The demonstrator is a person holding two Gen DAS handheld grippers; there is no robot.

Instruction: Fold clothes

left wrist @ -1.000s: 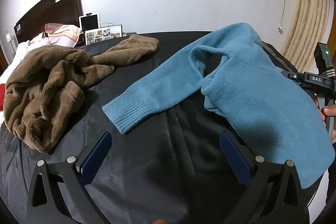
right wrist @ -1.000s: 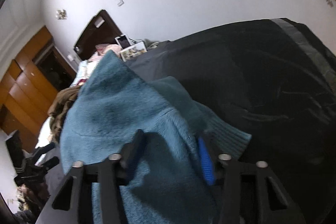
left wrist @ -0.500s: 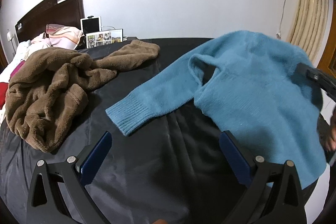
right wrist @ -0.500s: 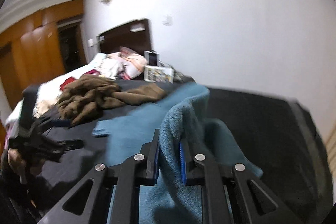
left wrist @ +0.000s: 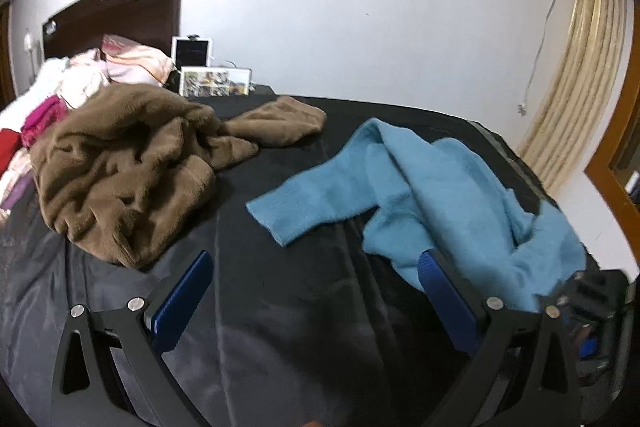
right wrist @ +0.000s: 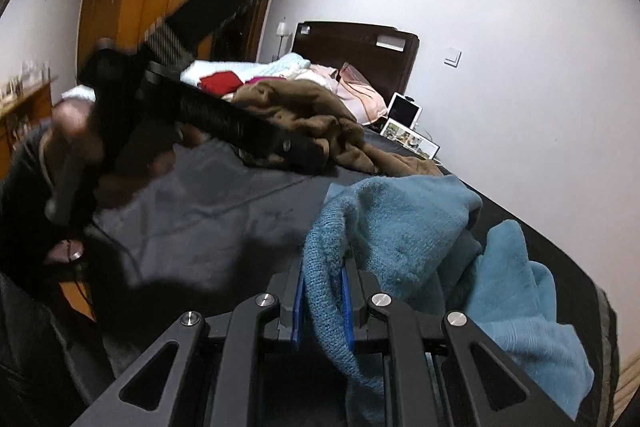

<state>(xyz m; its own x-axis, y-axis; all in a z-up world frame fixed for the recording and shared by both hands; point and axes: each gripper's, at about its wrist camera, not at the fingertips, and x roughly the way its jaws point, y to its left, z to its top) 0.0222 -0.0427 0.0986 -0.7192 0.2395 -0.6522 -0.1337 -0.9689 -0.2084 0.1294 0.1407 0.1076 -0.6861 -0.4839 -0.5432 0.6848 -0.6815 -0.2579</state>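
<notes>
Right tongs (right wrist: 323, 301): clamped on a ribbed edge of the fluffy blue knitted sweater (left wrist: 432, 187), blue pads pressed into the knit on both sides.

Left tongs (left wrist: 312, 301): spread wide, empty, over bare black sheet just in front of the sweater; the right-hand blue pad (left wrist: 444, 303) meets the sweater's near edge.

Sweater: bunched on the black-sheeted bed (left wrist: 280, 267), one sleeve stretched out flat to its left.

Brown plush fleece garment (left wrist: 132, 167): crumpled heap left of the sweater, apart from it.

Framed photo collage (left wrist: 214, 81), white tablet (left wrist: 192, 51), dark wooden headboard (left wrist: 116, 11): beyond the sweater, far left.
</notes>
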